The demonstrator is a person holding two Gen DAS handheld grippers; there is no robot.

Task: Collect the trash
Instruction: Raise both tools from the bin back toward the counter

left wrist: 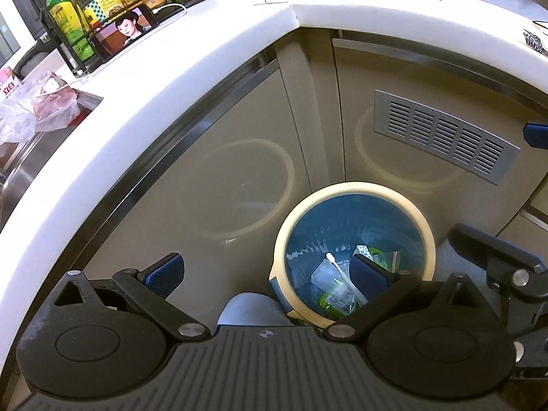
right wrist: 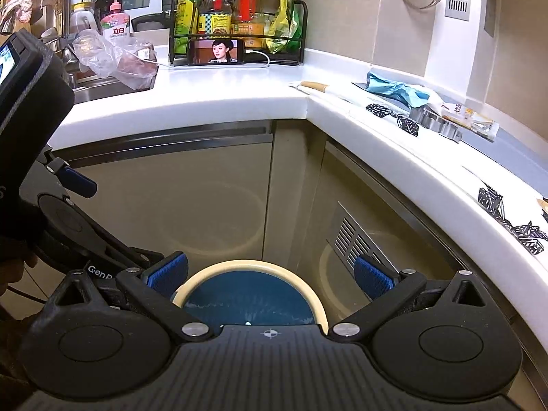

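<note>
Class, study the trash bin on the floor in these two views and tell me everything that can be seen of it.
The trash bin is round, with a cream rim and a blue liner bag inside. It stands upright on the floor in the cabinet corner below the white countertop. Clear plastic wrappers and green packaging lie at its bottom. Both open grippers, left and right, hover above it without touching.

A white countertop [right wrist: 219,96] is wrapping round the corner above beige cabinet doors [right wrist: 191,205], a vent grille [left wrist: 445,137] is catching light, and tiled walls [right wrist: 359,10] are gleaming.
</note>
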